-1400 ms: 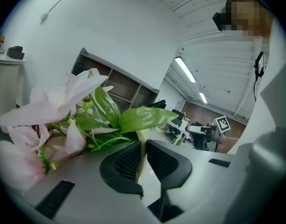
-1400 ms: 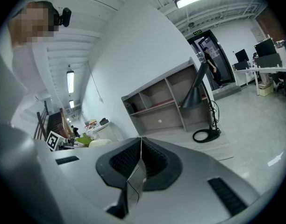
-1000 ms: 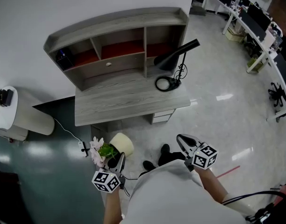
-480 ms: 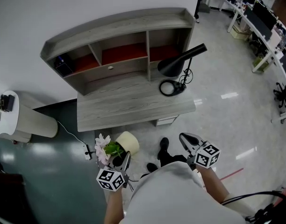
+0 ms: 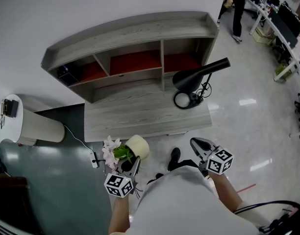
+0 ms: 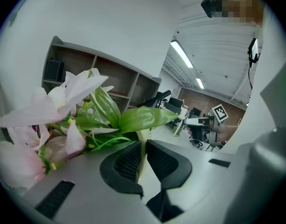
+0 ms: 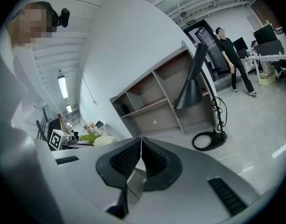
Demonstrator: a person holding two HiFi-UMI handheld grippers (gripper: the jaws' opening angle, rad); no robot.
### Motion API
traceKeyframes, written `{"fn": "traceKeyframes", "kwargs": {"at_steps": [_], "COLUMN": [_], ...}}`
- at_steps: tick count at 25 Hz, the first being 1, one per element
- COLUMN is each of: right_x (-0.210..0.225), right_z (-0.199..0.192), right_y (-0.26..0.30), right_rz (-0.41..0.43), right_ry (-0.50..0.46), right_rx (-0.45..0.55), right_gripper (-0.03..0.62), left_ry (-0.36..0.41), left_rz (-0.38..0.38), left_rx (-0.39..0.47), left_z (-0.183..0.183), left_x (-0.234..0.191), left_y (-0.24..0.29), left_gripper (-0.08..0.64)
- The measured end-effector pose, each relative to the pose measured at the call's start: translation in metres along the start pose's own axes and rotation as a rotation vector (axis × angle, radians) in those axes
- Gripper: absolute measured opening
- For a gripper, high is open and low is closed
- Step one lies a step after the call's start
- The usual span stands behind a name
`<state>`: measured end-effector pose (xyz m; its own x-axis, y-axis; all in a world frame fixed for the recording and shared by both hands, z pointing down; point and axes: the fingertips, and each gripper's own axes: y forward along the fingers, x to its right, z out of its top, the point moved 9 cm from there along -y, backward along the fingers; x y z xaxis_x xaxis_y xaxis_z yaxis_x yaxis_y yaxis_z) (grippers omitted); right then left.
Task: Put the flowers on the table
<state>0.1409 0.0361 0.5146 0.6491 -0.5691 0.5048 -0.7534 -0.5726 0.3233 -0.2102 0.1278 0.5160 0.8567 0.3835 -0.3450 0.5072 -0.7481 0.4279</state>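
white wall (image 5: pixel 91 9), glossy pale floor (image 5: pixel 248 126), office desks (image 5: pixel 286 27)

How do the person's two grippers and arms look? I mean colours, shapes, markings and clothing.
The left gripper and the right gripper look alike: pale grey bodies, each with two black jaws whose inner pads are ribbed. Each carries a white cube with black square markers. The person wears a white top; no sleeves cover the forearms.

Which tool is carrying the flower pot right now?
The left tool: its jaws pinch the rim of the cream pot of pink flowers. The right tool is shut on nothing.
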Motion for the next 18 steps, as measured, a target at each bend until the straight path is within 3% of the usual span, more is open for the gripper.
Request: {"fn": "traceKeyframes", "kwargs": {"at_steps": [12,18], "right_x": [0.056,0.069], "right_z": [0.038,0.044], "right_y": [0.04,0.048], "right_rz": [0.133,0.125], "right_ry": [-0.043,0.002], "right_rx": [-0.134,-0.131], "right_gripper": [0.02,0.02], "left_ry": [-0.006,0.076], "left_rz": [0.042,0.026], "left_rx": [-0.03,-0.115], "left_z": [0.026,0.04], "left_x": [-0.005,-0.008], "left_y": [0.086,0.118], "left_gripper": [0.052,0.052]}}
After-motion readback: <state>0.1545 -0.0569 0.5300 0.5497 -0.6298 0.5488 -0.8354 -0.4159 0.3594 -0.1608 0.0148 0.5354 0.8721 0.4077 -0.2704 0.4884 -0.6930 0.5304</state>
